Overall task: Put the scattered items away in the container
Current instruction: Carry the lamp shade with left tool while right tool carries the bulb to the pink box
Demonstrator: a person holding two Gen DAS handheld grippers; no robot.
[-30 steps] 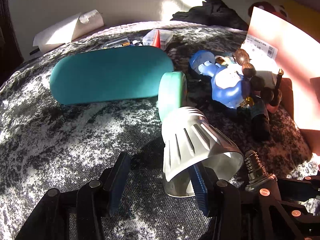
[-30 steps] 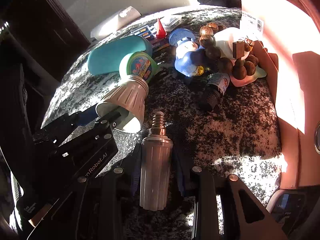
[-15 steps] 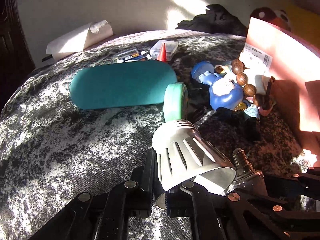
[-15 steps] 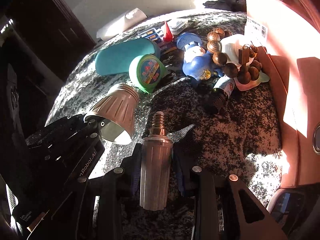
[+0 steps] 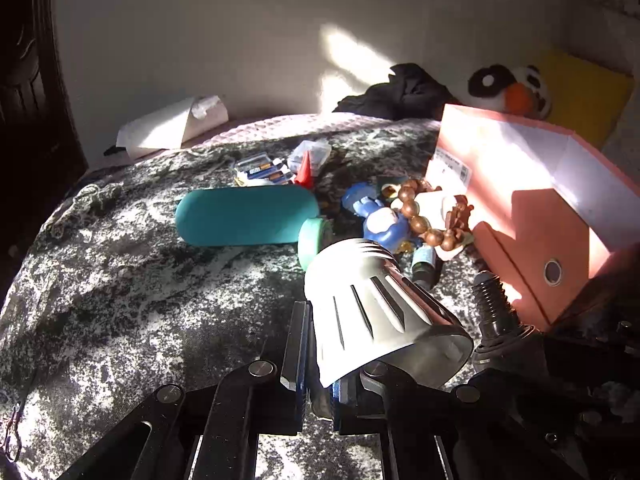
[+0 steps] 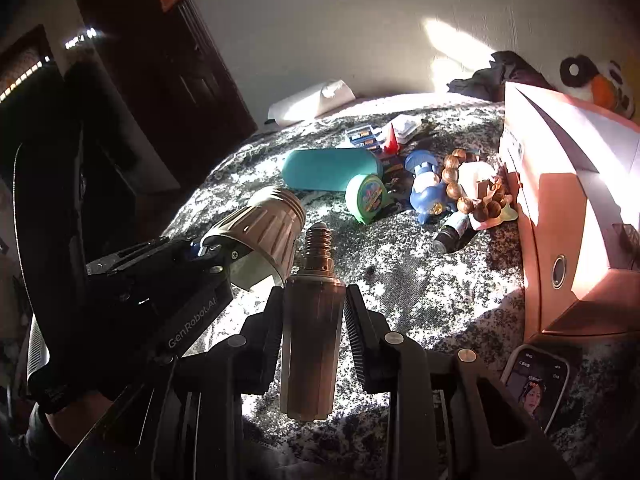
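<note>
Nearest of all, the right gripper (image 6: 312, 320) is clamped on the lamp body (image 6: 310, 340), a ribbed cylinder held by its sides with the screw base pointing forward, clear of the mottled blanket (image 6: 420, 288). Just to its left, the left gripper (image 5: 316, 364) pinches the rim of the metal lamp shade (image 5: 376, 304), one finger inside the cone and one outside. Both pieces look rigid and light, but the shade's wall is thin and smooth, so a rim pinch could let it swing or slip; the cylinder's ribs offer surer purchase. A phone (image 6: 536, 384) lies close on the right, beside the pink box (image 6: 560, 216), which appears to be the container and stands open-topped along the right edge. Farther out, still scattered, lie a small dark bottle (image 6: 450, 234), a green tape measure (image 6: 366, 198), a blue figure (image 6: 428, 192), a string of wooden beads (image 6: 456, 188) and a teal case (image 6: 328, 170). Beyond them are a red cone (image 6: 391, 140) and some small packets. The box's tall near wall is the main obstacle: each piece probably must be lifted above it.
</note>
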